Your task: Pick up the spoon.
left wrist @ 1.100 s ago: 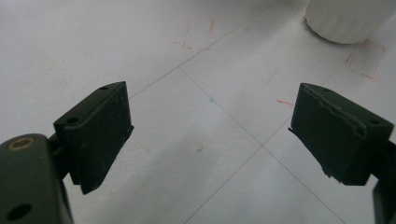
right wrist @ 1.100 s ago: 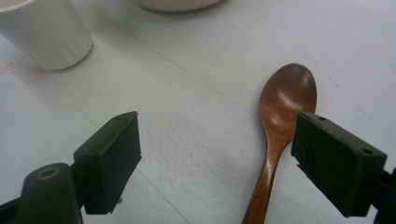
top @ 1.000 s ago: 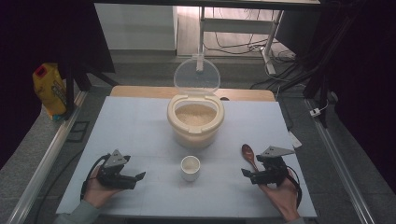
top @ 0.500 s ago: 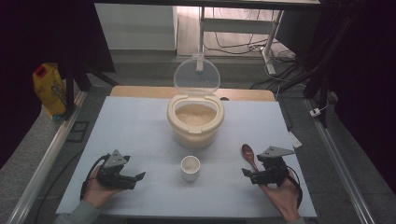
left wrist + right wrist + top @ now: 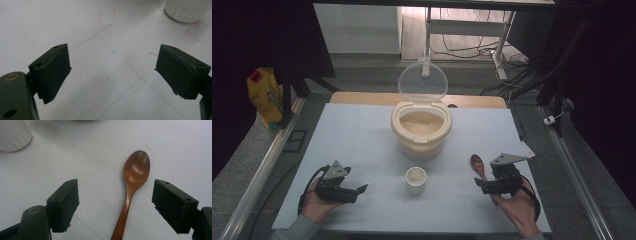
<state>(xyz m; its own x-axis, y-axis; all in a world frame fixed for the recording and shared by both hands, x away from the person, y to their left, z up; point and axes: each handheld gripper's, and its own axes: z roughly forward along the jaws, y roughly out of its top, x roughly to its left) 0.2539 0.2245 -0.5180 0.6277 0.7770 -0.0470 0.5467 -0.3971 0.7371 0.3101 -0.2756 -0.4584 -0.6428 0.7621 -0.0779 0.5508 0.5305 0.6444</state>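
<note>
White desk [image 5: 362, 130], right front edge: brown wooden spoon [image 5: 133, 176], glossy bowl, between wide right gripper [image 5: 115, 205] jaws, just closing slightly; left gripper [image 5: 112, 75] wide, empty, unmoved.

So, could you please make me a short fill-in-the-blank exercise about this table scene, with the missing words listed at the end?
1. The wooden spoon lies between the open jaws of the ____ gripper.
2. The lid of the rice container stands ____.
3. The small white cup stands on the table just in ____ of the rice container, nearer the person.
4. The left gripper holds ____ between its open jaws.

Missing words: right; open; front; nothing
</note>
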